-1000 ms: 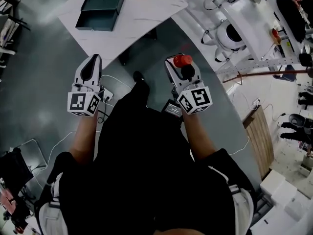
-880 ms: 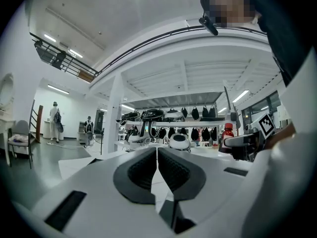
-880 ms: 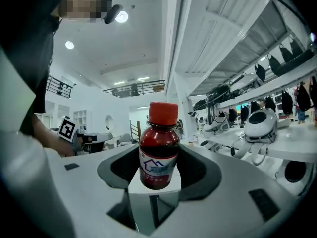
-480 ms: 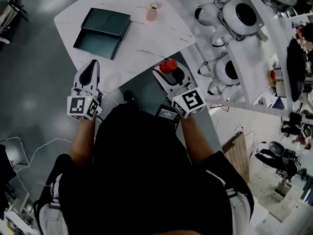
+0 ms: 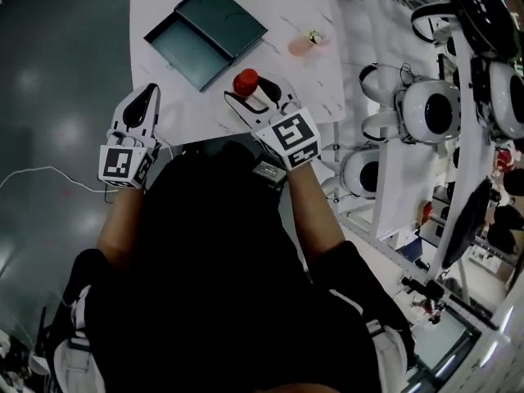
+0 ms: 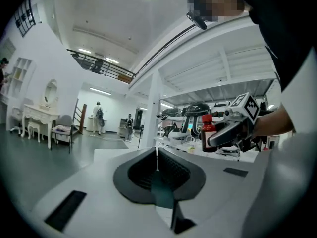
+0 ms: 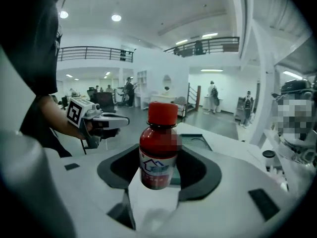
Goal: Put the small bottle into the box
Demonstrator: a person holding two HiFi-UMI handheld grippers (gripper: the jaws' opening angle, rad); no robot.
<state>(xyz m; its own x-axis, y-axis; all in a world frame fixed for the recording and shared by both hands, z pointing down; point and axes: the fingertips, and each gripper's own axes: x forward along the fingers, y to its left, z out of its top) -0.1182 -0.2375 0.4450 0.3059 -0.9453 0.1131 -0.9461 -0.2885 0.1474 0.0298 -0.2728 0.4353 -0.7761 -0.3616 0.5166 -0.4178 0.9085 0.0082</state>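
A bottle with a red cap is clamped upright between the jaws of the right gripper. In the right gripper view its dark red body and white label are seen pinched low down, and the cap stands clear above the jaws. In the head view the bottle is held over the near part of the white table, just beside the box and not in it. The box, dark green, is laid open on the table, with its two shallow halves joined side by side.

The left gripper is held by the table's near left corner, well apart from the bottle. In the left gripper view its jaws are seen pressed together, with only a thin seam between them and nothing caught there. In that same view the right gripper and its bottle are seen off to the right.

A small pink item is seen on the table beyond the right gripper, too blurred to be told further. White rounded machines are ranged on shelving to the right of the table. The floor is seen to be grey and glossy.
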